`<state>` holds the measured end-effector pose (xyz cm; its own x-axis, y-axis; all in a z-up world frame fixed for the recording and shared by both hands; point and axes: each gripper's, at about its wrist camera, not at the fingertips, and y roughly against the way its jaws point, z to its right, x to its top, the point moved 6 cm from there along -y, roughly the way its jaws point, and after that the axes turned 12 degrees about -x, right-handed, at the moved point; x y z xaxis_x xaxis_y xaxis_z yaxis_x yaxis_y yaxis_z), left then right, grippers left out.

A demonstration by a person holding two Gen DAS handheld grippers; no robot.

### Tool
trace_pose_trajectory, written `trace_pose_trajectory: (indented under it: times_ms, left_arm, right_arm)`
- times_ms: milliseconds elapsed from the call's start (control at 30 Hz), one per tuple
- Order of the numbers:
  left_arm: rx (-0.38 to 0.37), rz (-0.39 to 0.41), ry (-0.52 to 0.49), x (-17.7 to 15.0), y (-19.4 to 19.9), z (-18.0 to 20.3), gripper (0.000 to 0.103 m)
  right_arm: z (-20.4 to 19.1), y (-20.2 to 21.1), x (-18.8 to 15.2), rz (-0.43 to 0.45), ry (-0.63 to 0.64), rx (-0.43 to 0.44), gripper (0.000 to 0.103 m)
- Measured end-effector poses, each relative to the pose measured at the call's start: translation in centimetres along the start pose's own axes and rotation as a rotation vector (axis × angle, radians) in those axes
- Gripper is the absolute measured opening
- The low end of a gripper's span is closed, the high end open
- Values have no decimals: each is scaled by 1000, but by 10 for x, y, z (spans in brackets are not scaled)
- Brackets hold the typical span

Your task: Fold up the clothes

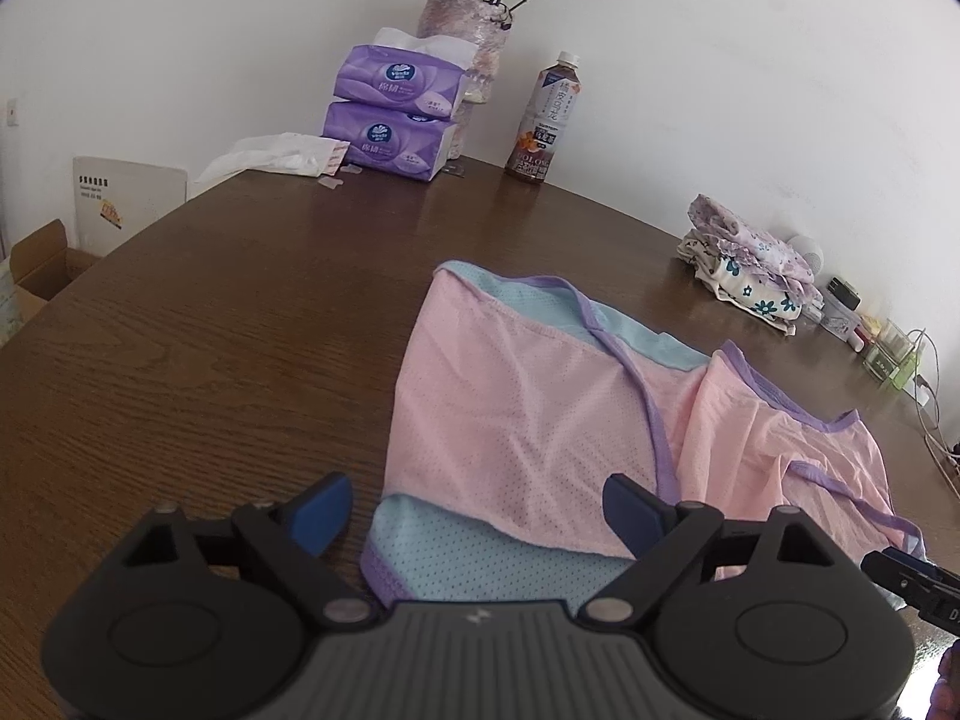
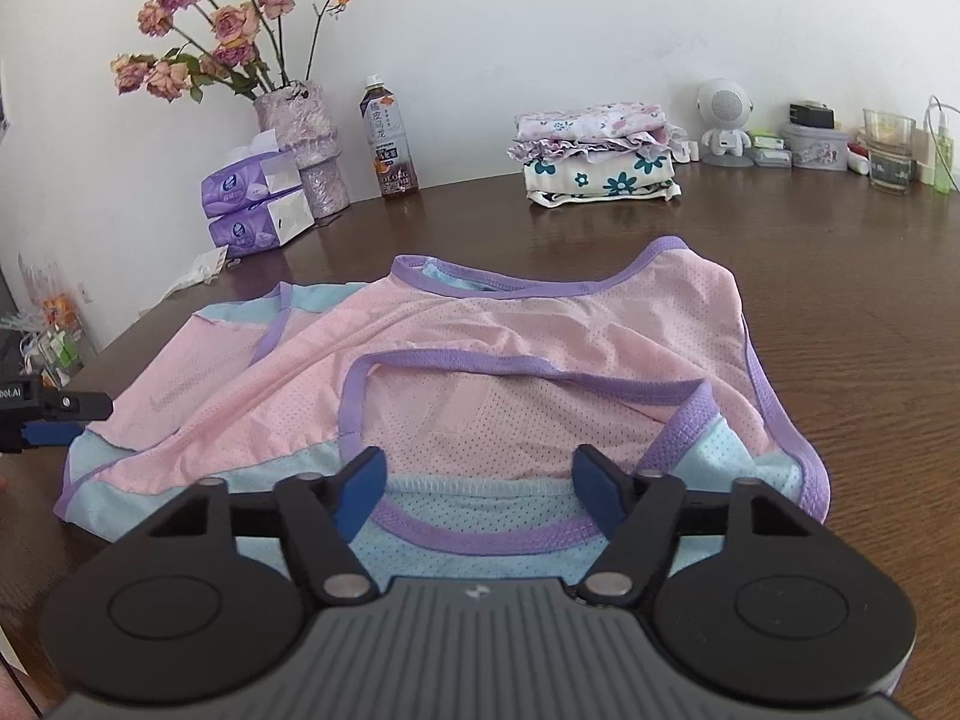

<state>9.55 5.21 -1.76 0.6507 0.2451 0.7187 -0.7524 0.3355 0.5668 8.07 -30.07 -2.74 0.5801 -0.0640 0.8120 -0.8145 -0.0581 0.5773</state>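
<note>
Both hand-held grippers, left (image 1: 477,513) and right (image 2: 480,489), gape empty over our half-folded pink mesh vest (image 2: 456,354); we should pinch purple-bound edges squarely, keeping layers aligned.

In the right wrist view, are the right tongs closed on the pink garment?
No. The right tongs stand wide open above the pink garment, their blue fingertips well apart and pinching no fabric.

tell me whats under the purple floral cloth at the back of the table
The purple floral cloth tops a folded stack. Under it lie a ruffled lilac piece and a white piece with teal flowers, resting on the table. Anything folded inside is hidden.
</note>
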Motion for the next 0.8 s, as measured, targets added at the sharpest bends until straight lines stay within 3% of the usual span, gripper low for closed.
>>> trace_pose_trajectory:
  times_ms: [67,200,300,433,533,800]
  left_arm:
    - [9,6,10,1,1,-4,90]
    - [20,19,27,5,1,-12,88]
    - [13,21,38,10,-4,-14,77]
    - [15,7,73,15,-11,-17,19]
    - [44,3,79,14,-14,-19,3]
    - [70,41,-376,29,-17,60,1]
  right_arm:
    - [-1,-1,1,-6,9,11,54]
    - [-1,-1,1,-6,17,12,54]
    - [-3,-1,0,-4,30,3,54]
    - [-3,0,-1,-2,33,4,55]
    - [-3,0,-2,-1,34,11,57]
    - [-3,0,-2,0,29,28,62]
